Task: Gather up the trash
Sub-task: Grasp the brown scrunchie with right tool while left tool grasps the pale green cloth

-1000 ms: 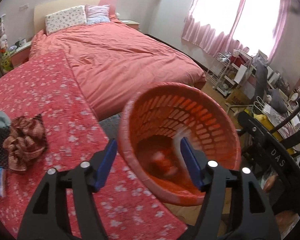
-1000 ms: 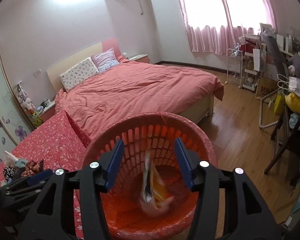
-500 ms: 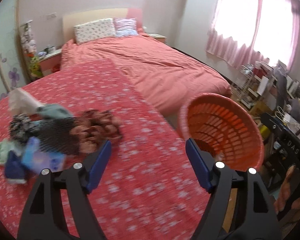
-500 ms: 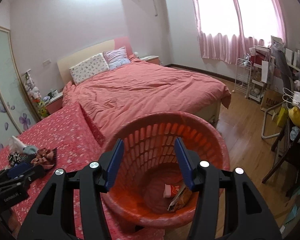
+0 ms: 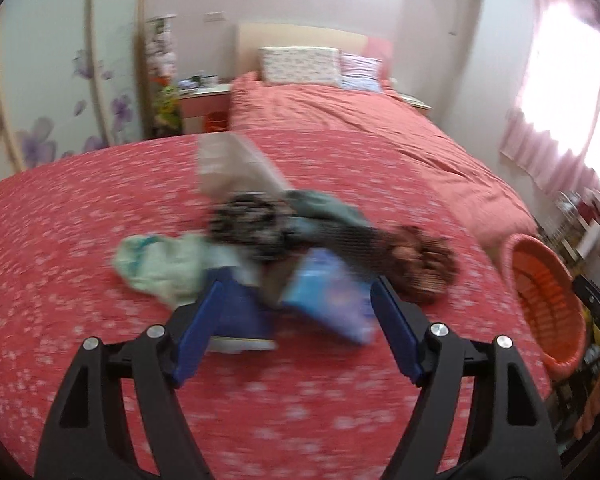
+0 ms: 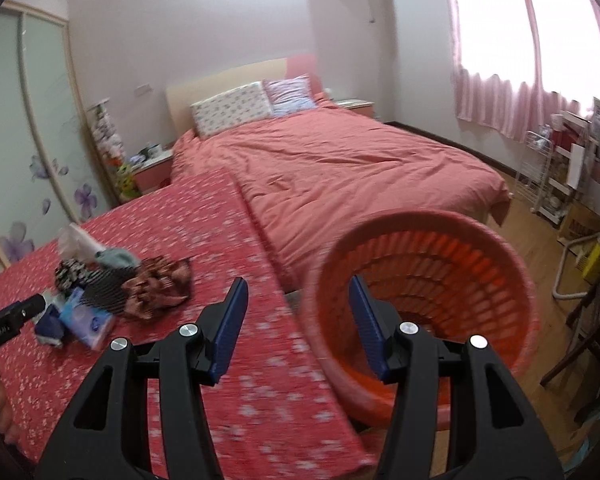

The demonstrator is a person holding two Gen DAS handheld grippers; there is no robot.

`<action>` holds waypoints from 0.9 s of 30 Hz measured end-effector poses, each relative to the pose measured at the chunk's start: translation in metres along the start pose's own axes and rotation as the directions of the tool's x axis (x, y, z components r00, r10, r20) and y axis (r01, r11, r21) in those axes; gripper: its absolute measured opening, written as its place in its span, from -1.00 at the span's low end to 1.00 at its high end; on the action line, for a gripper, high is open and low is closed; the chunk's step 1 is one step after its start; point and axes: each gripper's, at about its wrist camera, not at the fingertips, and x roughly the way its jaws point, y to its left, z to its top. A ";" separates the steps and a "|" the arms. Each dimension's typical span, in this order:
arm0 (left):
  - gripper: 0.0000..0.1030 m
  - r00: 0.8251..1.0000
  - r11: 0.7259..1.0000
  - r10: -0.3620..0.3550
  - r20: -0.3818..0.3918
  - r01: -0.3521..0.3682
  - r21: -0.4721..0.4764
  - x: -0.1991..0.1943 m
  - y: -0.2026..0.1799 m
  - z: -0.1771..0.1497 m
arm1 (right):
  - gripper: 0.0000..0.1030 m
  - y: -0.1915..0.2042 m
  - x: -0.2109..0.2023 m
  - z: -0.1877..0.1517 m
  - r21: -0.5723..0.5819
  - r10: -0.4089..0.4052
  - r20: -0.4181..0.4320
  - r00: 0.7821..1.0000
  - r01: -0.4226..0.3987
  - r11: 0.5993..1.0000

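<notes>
A heap of trash and cloth lies on the red flowered table (image 5: pixel 80 240): a blue tissue pack (image 5: pixel 328 296), a dark blue packet (image 5: pixel 240 316), a pale green cloth (image 5: pixel 160 264), a brown ruffled cloth (image 5: pixel 420 264) and a clear bag (image 5: pixel 228 164). My left gripper (image 5: pixel 294 312) is open, just short of the blue packets. The orange basket (image 6: pixel 428 276) stands past the table's right edge. My right gripper (image 6: pixel 298 316) is open and empty at the basket's near rim. The heap also shows in the right wrist view (image 6: pixel 112 292).
A bed with a pink cover (image 6: pixel 340 168) lies behind the table. Shelves and clutter (image 6: pixel 560 168) stand by the window on the right. A dark chair (image 6: pixel 592 344) stands right of the basket on the wooden floor. A nightstand (image 5: pixel 204 100) is at the far wall.
My left gripper has swung left from over the basket to the heap on the table. My right gripper has shifted left, from above the basket's middle to its near left rim.
</notes>
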 end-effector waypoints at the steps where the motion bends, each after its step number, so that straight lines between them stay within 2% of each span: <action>1: 0.42 1.000 1.000 0.015 -0.001 -0.015 -0.012 0.001 0.009 0.001 | 0.03 0.008 0.003 0.000 -0.009 0.012 -0.009 1.000 -0.013 1.000; 6: 0.33 0.997 0.995 0.075 -0.018 -0.076 -0.072 0.008 0.056 0.002 | 0.03 0.047 0.023 -0.002 -0.057 0.082 -0.066 0.994 -0.086 0.995; 12: 0.22 0.995 0.986 0.088 -0.048 -0.094 -0.135 0.019 0.088 0.005 | -0.03 0.087 0.049 -0.004 -0.077 0.128 -0.129 0.983 -0.139 0.987; 19: 0.13 0.996 0.987 0.066 -0.061 -0.074 -0.141 0.031 0.095 0.007 | -0.13 0.105 0.075 0.001 -0.063 0.117 -0.167 0.979 -0.129 0.990; 25: 0.01 0.995 0.989 0.043 -0.086 -0.054 -0.139 0.048 0.093 0.008 | -0.41 0.114 0.096 -0.005 -0.077 0.064 -0.218 0.974 -0.083 0.994; 27: -0.02 0.994 0.989 0.036 -0.099 -0.050 -0.140 0.053 0.092 0.007 | -0.42 0.116 0.095 -0.008 -0.093 0.059 -0.217 0.974 -0.081 0.992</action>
